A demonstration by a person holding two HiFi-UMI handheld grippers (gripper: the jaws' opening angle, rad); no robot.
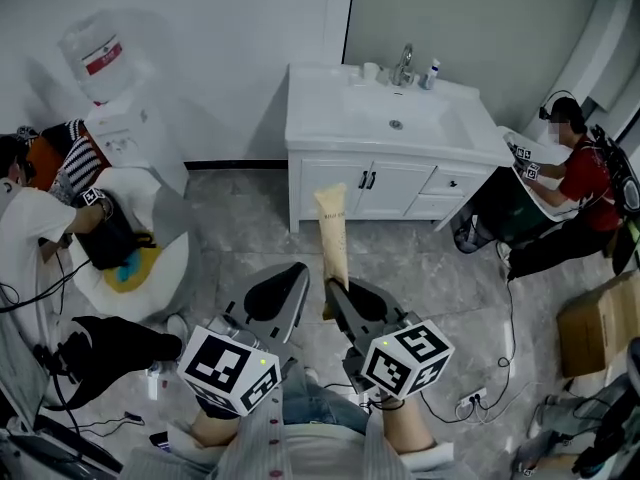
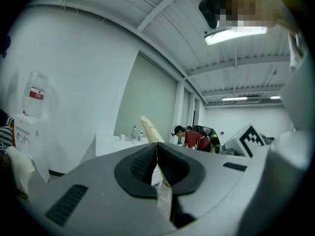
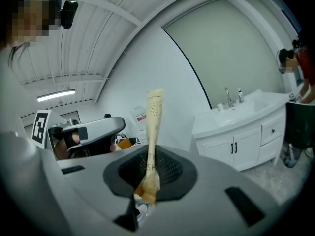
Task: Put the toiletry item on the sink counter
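**Student:** What stands at the far left of the head view?

**Tutor:** A white water dispenser (image 1: 122, 133) topped by a clear inverted bottle stands against the wall. A person in a white shirt (image 1: 28, 230) bends just beside it.

**Student:** How does the left gripper (image 1: 295, 280) stand?

**Tutor:** Its jaws are pressed together with nothing between them, as the left gripper view shows. It hangs over the grey marbled floor (image 1: 250, 228), just beside its partner.

**Student:** Where is the toiletry item?

**Tutor:** The cream-coloured soft tube (image 1: 333, 236) is in the air in front of the cabinet, well apart from the counter. The right gripper (image 1: 340, 298) pinches its crimped lower end. In the right gripper view the tube (image 3: 153, 127) rises upright out of the dark ribbed pads (image 3: 170, 168), with most of its length clear of the jaws.

**Student:** And the counter?

**Tutor:** The white sink counter (image 1: 320, 118) lies beyond the tube, against the wall. A chrome faucet (image 1: 404, 65) stands at the back of its basin, with a small white cup (image 1: 370, 70) to the faucet's left and a small bottle (image 1: 430, 73) to its right.

**Student:** What is farther right?

**Tutor:** A person in a red shirt (image 1: 583, 180) leans near the counter's right end. A brown cardboard box (image 1: 598, 326) sits on the floor nearer the camera.
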